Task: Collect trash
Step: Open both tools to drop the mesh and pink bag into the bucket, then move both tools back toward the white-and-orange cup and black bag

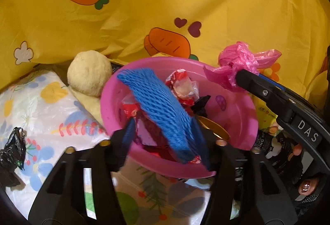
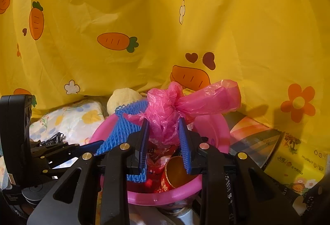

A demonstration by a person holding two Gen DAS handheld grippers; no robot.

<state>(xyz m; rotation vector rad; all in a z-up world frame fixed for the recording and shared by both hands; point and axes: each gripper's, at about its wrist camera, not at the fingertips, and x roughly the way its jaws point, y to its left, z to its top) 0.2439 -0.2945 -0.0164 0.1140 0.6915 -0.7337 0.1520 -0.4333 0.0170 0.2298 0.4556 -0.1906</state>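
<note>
Blue foam netting (image 1: 163, 109) lies slanted in the pink basin (image 1: 243, 121) between parted left jaws; right jaws clamp a crumpled pink bag (image 2: 165, 113)

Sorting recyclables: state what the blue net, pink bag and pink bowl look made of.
Blue net: soft foam mesh, matte, woven strands. Pink bag: thin crinkled plastic film, translucent, glossy. Pink bowl: likely rigid plastic, smooth with soft sheen.
</note>
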